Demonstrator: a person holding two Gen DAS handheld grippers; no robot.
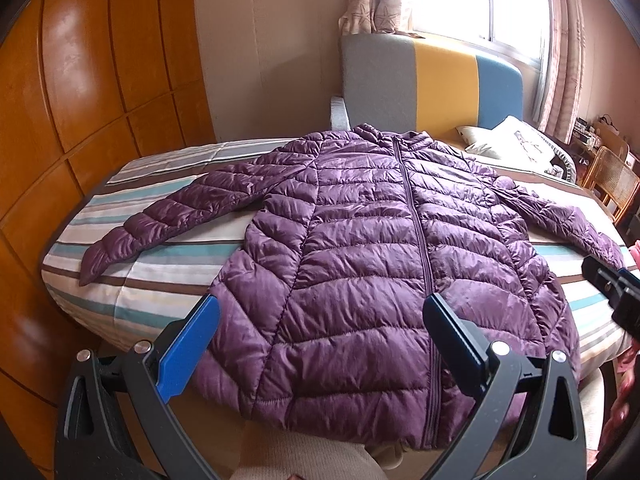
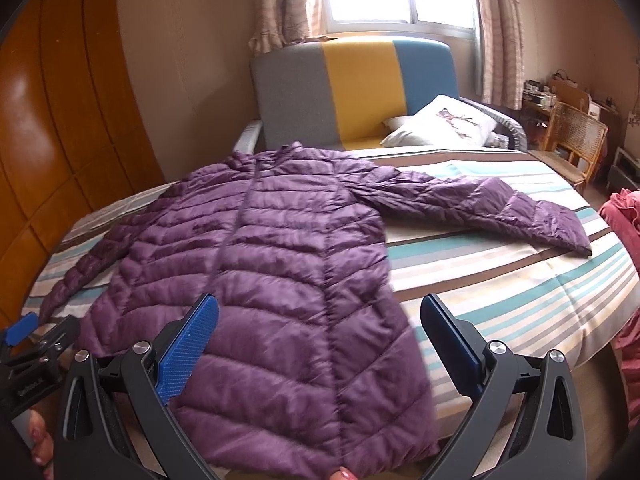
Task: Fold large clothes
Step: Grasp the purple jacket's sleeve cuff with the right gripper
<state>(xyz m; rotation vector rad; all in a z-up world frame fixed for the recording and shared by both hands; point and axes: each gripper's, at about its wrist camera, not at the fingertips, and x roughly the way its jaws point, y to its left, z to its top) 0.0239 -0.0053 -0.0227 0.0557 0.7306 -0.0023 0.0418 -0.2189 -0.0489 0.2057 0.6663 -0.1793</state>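
A purple quilted puffer jacket (image 1: 360, 256) lies flat and zipped on the striped bed (image 1: 160, 280), collar toward the headboard, both sleeves spread out sideways. My left gripper (image 1: 320, 320) hovers open above the jacket's lower hem, left of the zip, nothing between its blue pads (image 1: 188, 344). In the right wrist view the same jacket (image 2: 280, 264) fills the middle, and my right gripper (image 2: 320, 320) stands open over its lower right hem, holding nothing. The right gripper (image 1: 612, 292) shows at the left view's right edge, and the left gripper (image 2: 24, 332) at the right view's left edge.
A grey, yellow and blue headboard (image 2: 352, 88) and a white pillow (image 2: 440, 124) are at the bed's far end. Orange wooden wardrobe doors (image 1: 80, 120) line the left. A wicker chair (image 2: 576, 136) stands at right, and a pink cloth (image 2: 628, 216) lies at the bed's right edge.
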